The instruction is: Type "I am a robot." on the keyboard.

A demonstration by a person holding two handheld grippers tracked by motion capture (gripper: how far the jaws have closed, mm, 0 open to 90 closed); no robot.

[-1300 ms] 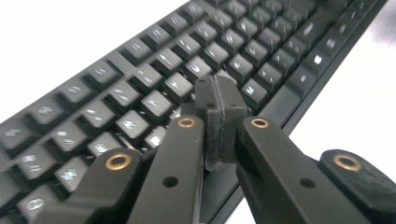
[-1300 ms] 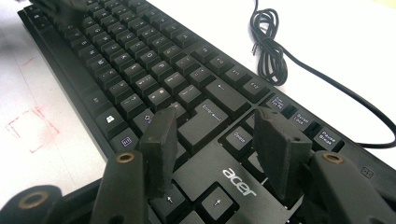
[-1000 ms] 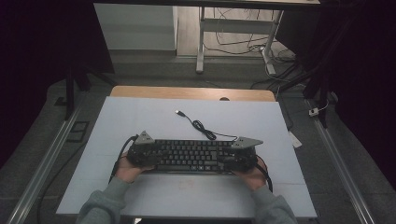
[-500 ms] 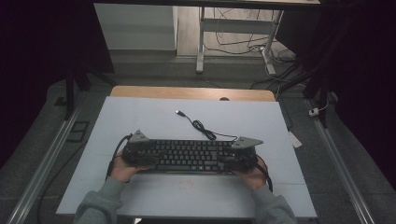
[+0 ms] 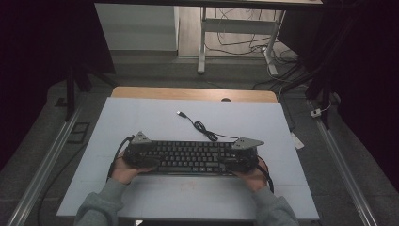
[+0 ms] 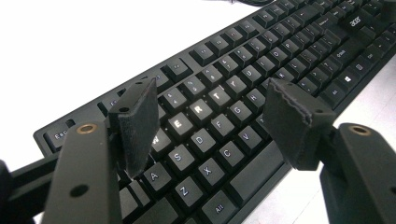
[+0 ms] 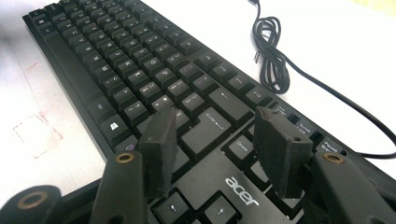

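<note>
An Acer keyboard [image 5: 190, 157] lies mid-bench [image 5: 155, 117], open surface all round. Left tool [image 6: 210, 116] and right tool [image 7: 217, 144] hover wide-jawed over its ends.

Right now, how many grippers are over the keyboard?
2: the left gripper is over the keyboard's left end, the right gripper over its right end.

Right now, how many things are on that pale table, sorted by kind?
Keyboard, black: 1
Cable with USB plug, black, trailing from the keyboard: 1
Hand-held grippers, left hand-held gripper and right hand-held gripper, both open over the keys: 2
Total: 4
</note>
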